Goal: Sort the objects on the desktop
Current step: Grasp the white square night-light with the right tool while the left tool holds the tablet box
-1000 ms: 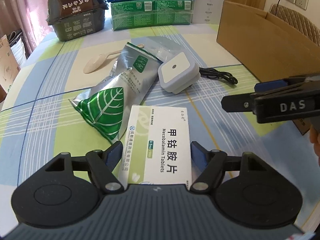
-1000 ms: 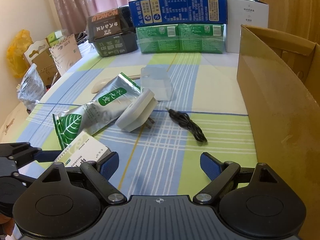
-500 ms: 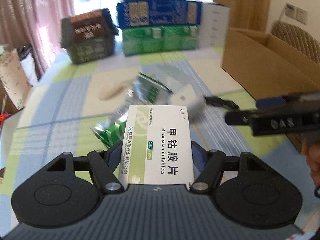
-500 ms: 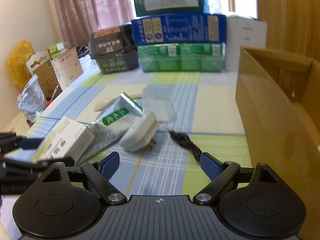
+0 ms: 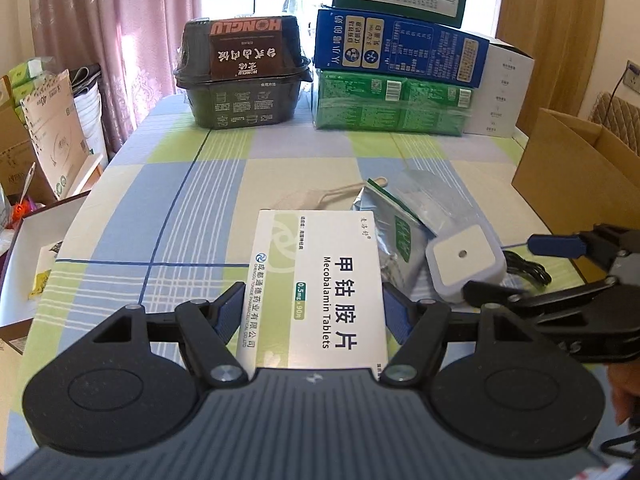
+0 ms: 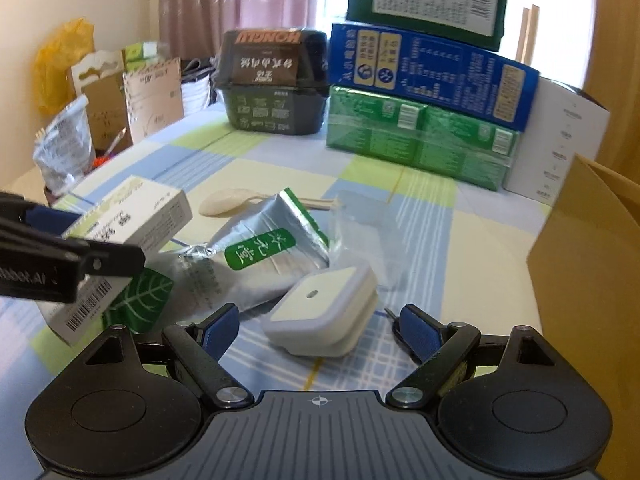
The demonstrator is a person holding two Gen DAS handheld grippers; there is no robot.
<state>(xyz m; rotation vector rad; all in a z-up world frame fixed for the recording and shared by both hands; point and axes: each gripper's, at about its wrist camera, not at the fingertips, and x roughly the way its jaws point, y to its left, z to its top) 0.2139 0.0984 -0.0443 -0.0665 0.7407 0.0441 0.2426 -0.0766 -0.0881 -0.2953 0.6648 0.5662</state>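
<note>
**Tablet box lifted in my left gripper, right gripper spread over the night light**

Here, closest to me, my left gripper [image 5: 314, 312] is clamped on the one tablet box [image 5: 320, 284], its blue pads pressed to the two long sides. My right wrist view tells me what the left cannot: the box [image 6: 132, 216] hangs clear of the checked tablecloth [image 6: 424, 240], tilted, barcode end down, just left of the night light [image 6: 322, 312].

My right gripper [image 6: 320, 326] stands with its jaws wide apart, gripping nothing. The white night light lies between the fingers without touching either pad.

Only the left wrist view shows the black cable [image 5: 524, 270] just right of the night light [image 5: 464, 262]; in the right view all but a tip is hidden behind a finger.

Count around the night light: one silver-green foil pouch [image 6: 256, 264] touching its left side, one clear plastic bag [image 6: 368, 224] just behind, one pale spoon [image 6: 228, 202] further back left. Well behind stand one dark food tub [image 6: 272, 88] and a stack of three cartons [image 6: 428, 80] with a white box [image 6: 560, 144] beside it.

To the night light's right the cardboard box wall [image 6: 588, 264] closes in near; the cloth between them is bare. The table's left edge [image 5: 86, 208] lies well apart, with open cloth before it.
</note>
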